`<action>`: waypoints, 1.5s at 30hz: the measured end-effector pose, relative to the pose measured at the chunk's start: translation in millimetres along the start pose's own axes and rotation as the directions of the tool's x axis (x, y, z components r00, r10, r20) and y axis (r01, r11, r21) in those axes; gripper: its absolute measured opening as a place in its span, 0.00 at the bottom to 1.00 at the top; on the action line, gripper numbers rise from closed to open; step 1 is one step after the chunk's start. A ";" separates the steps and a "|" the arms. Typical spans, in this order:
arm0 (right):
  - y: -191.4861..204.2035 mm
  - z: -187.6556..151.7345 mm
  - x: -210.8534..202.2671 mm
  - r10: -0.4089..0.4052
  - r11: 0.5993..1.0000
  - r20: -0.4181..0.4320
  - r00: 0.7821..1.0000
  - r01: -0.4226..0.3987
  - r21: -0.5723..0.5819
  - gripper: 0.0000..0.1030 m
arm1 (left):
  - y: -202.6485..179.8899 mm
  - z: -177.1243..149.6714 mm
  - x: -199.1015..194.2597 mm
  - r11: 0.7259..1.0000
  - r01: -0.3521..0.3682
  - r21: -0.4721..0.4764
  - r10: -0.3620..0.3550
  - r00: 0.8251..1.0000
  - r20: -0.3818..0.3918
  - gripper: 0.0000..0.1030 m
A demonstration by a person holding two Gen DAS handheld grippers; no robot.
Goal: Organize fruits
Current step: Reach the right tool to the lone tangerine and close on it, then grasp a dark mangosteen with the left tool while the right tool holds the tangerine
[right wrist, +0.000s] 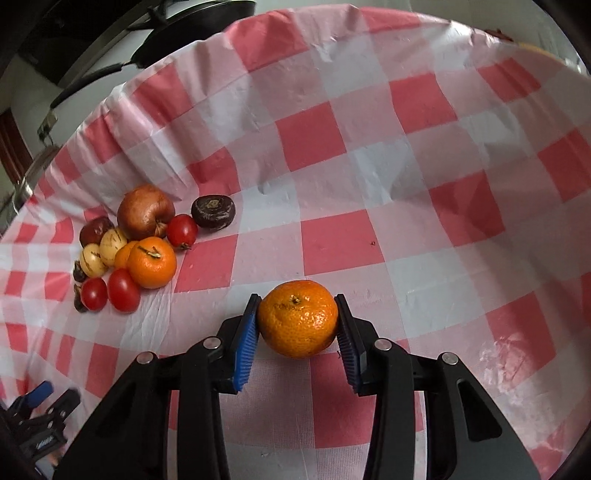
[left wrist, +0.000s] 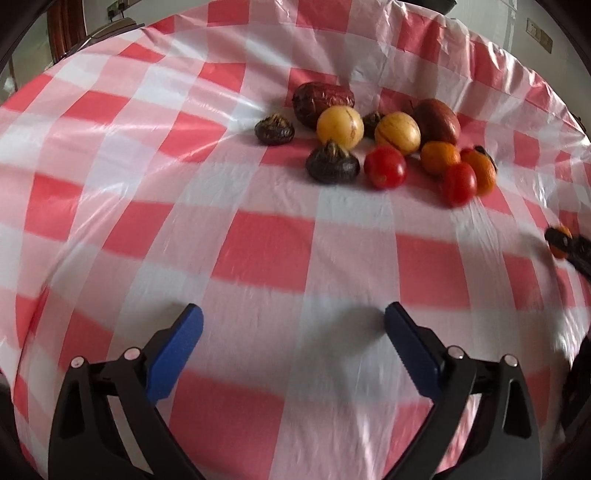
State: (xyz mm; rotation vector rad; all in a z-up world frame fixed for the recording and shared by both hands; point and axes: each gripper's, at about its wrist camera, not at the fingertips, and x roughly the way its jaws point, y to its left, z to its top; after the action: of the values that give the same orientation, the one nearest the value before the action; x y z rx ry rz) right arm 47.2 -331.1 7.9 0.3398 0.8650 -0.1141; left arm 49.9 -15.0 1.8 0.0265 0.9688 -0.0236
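Observation:
My right gripper [right wrist: 297, 325] is shut on an orange mandarin [right wrist: 297, 318], held just above the red-and-white checked cloth [right wrist: 332, 155]. To its left lies a cluster of fruit: a reddish apple [right wrist: 144, 212], a mandarin [right wrist: 152, 262], cherry tomatoes [right wrist: 123, 290], yellow striped fruits [right wrist: 112, 242] and a dark chestnut [right wrist: 213, 212]. My left gripper [left wrist: 293, 321] is open and empty over bare cloth, well short of the same cluster, where a yellow fruit [left wrist: 340, 125], a tomato [left wrist: 385, 167] and a dark chestnut [left wrist: 332, 164] show. The right gripper with its mandarin [left wrist: 561, 242] appears at the far right edge.
The cloth [left wrist: 258, 258] covers a round table whose far edge drops off behind the fruit. A dark pan [right wrist: 192, 29] and metal rails stand beyond the table at the top left. The left gripper [right wrist: 40, 410] shows at the bottom left corner.

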 end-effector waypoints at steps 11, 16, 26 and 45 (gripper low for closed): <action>-3.7 -0.3 5.0 0.038 0.999 -0.015 0.999 -0.037 0.032 0.39 | -25.2 66.6 40.6 0.999 -0.022 0.049 0.020 0.999 0.032 0.80; -4.4 -0.6 4.2 0.040 0.999 -0.015 0.999 -0.039 0.036 0.39 | -35.8 81.2 47.9 0.996 -0.032 0.088 0.028 0.999 0.043 0.78; -4.0 -0.4 4.1 0.039 0.999 -0.013 0.999 -0.038 0.036 0.39 | -18.5 70.5 27.4 0.995 0.003 0.101 -0.011 0.996 0.084 0.42; 78.2 -53.3 -47.5 0.148 0.983 -0.026 0.989 -0.149 -0.105 0.38 | 84.0 -83.9 -135.3 0.987 -0.124 -0.100 0.139 0.976 0.169 0.42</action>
State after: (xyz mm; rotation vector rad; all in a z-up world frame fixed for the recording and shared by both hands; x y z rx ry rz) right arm -3.8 -241.3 31.5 0.3046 0.8573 0.0736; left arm -93.2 72.9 66.8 0.0068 0.7887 0.1373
